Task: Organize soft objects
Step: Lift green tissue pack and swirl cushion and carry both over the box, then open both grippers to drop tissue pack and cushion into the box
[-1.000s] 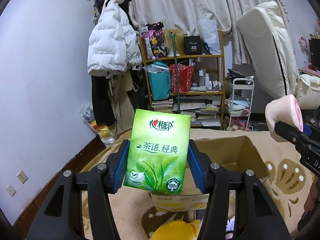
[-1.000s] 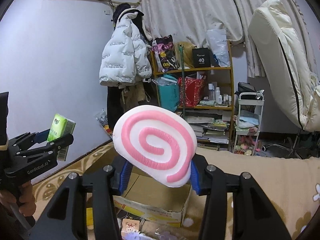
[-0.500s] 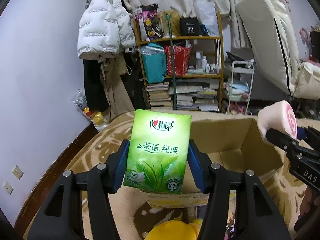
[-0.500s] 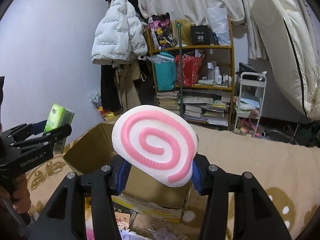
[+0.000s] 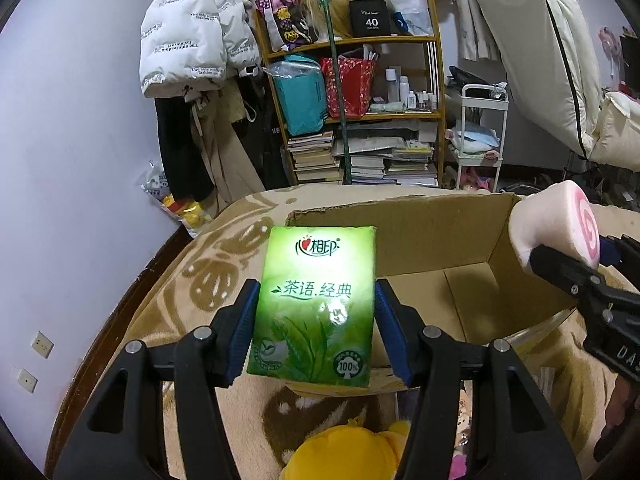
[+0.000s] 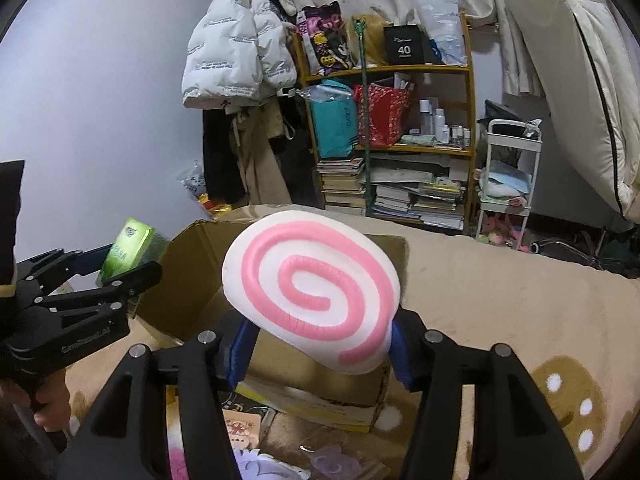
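My left gripper (image 5: 316, 286) is shut on a green tissue pack (image 5: 320, 264), held upright above the near-left corner of an open cardboard box (image 5: 400, 208). At the right edge of that view the right gripper (image 5: 568, 276) carries a pink-and-white swirl cushion (image 5: 552, 228) over the box's right wall. In the right wrist view my right gripper (image 6: 320, 340) has the swirl cushion (image 6: 312, 284) between its blue pads, which still touch it while the jaws are opening. The left gripper (image 6: 120, 268) and its tissue pack (image 6: 128, 246) show at the left, beside the box (image 6: 188, 280).
The box stands on a beige patterned blanket (image 6: 500, 300). A yellow plush (image 5: 352, 456) and other soft toys (image 6: 256, 464) lie just in front of the box. Behind are a cluttered shelf (image 5: 360, 120), a hanging white jacket (image 5: 188, 40), a white cart (image 6: 508, 168) and a leaning mattress (image 6: 580, 80).
Both grippers have come down and tipped forward, so the open box now fills more of each view. The swirl cushion bulges wider between the right pads. The tissue pack stays gripped.
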`<move>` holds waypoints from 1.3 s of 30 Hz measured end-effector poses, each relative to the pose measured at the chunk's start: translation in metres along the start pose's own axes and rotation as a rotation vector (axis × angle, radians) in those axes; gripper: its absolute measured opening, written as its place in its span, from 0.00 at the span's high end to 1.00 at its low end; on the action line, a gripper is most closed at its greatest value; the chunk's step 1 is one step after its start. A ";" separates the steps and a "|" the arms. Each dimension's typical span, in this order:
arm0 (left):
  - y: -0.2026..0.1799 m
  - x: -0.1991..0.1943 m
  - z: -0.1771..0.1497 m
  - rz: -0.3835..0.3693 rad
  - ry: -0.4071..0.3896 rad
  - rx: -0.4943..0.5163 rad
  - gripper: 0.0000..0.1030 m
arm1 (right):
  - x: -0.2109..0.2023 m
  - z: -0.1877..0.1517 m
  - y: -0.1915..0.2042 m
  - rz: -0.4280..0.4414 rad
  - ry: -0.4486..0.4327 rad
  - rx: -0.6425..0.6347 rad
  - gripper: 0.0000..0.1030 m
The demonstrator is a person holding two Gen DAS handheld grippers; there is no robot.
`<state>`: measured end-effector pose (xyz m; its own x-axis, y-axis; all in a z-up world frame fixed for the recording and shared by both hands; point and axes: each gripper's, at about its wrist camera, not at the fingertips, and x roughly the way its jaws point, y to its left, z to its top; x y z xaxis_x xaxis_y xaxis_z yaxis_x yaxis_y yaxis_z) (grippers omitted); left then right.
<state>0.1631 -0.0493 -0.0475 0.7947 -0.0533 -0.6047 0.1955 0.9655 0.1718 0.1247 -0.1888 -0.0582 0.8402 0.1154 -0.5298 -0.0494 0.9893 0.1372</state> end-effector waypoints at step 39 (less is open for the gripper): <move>0.030 -0.055 -0.027 0.044 0.108 -0.048 0.04 | -0.035 -0.017 0.016 -0.010 0.066 -0.012 0.02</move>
<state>0.1104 -0.0106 -0.0300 0.7346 0.0149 -0.6783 0.1319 0.9776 0.1643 0.0850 -0.1755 -0.0517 0.8031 0.1108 -0.5854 -0.0481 0.9914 0.1216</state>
